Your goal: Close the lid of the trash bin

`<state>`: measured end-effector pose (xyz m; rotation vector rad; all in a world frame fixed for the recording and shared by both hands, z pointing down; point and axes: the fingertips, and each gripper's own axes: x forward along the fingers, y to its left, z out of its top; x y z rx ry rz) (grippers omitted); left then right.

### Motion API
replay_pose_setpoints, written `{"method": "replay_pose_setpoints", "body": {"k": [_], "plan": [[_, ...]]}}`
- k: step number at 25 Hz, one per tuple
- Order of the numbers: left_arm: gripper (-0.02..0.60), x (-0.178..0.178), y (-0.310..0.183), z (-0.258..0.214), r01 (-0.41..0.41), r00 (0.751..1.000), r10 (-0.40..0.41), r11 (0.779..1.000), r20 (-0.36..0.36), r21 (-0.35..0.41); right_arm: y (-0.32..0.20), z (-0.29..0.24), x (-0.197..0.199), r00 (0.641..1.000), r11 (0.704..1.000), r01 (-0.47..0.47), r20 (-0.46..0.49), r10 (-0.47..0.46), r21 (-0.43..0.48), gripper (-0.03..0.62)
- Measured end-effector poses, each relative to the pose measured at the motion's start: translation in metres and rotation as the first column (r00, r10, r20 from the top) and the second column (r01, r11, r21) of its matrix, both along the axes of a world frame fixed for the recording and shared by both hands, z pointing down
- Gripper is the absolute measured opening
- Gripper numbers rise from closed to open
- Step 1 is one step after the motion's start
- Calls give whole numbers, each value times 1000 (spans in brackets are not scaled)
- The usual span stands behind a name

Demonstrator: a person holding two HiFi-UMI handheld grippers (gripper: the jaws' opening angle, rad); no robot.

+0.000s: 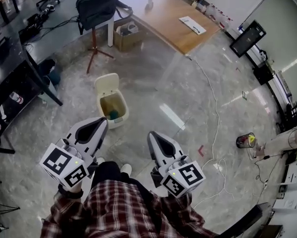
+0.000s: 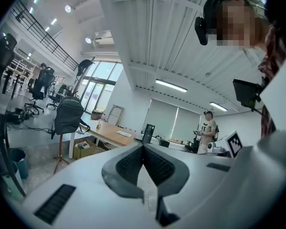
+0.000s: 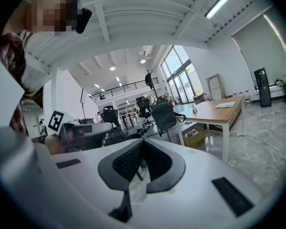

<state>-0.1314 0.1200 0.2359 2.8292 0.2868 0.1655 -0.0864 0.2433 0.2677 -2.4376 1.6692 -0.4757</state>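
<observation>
A small cream trash bin stands on the marble floor ahead of me. Its lid is tipped back open, and something teal lies inside. My left gripper hovers just near of the bin's front rim, jaws shut and empty. My right gripper hangs to the bin's right, apart from it, also shut with nothing held. Both gripper views look out level across the room and miss the bin. The left gripper and the right gripper show their pads pressed together there.
A dark backpack hangs on a tripod stand behind the bin, next to a cardboard box and a wooden table. A black desk lines the left. A white cable and a mesh cup lie to the right.
</observation>
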Motion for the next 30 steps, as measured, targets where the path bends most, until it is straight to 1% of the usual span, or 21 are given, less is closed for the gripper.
{"method": "replay_pose_setpoints", "body": {"k": [4, 7, 9, 14, 18, 21, 24, 26, 28, 30], "plan": [[9, 30, -24, 16, 46, 998, -46, 999, 46, 1, -23, 16, 39, 999, 999, 37, 38, -36, -9, 12], [9, 56, -48, 26, 73, 995, -72, 997, 67, -4, -50, 24, 72, 997, 998, 59, 55, -59, -10, 12], [9, 77, -72, 28, 95, 993, -94, 995, 64, -7, -75, 23, 95, 996, 997, 81, 47, -81, -13, 12], [9, 125, -133, 21, 159, 987, -158, 987, 23, -15, -144, 10, 149, 986, 986, 166, -8, -166, -27, 12], [9, 147, -174, 19, 195, 981, -195, 981, 16, -12, -190, 0, 181, 976, 977, 211, -47, -213, -32, 12], [9, 156, -199, 19, 234, 972, -234, 972, 25, -12, -215, 2, 201, 971, 971, 235, -38, -236, -36, 12], [9, 161, -218, 22, 282, 959, -281, 959, 44, -15, -237, 10, 218, 962, 961, 273, -12, -274, -51, 12], [9, 163, -230, 27, 326, 944, -324, 945, 57, -19, -251, 16, 229, 953, 951, 303, 0, -303, -60, 12], [9, 164, -241, 33, 376, 925, -373, 926, 73, -25, -265, 24, 240, 940, 937, 342, 6, -342, -78, 12], [9, 167, -250, 39, 431, 900, -427, 902, 88, -30, -279, 32, 252, 921, 916, 389, 11, -390, -101, 12]]}}
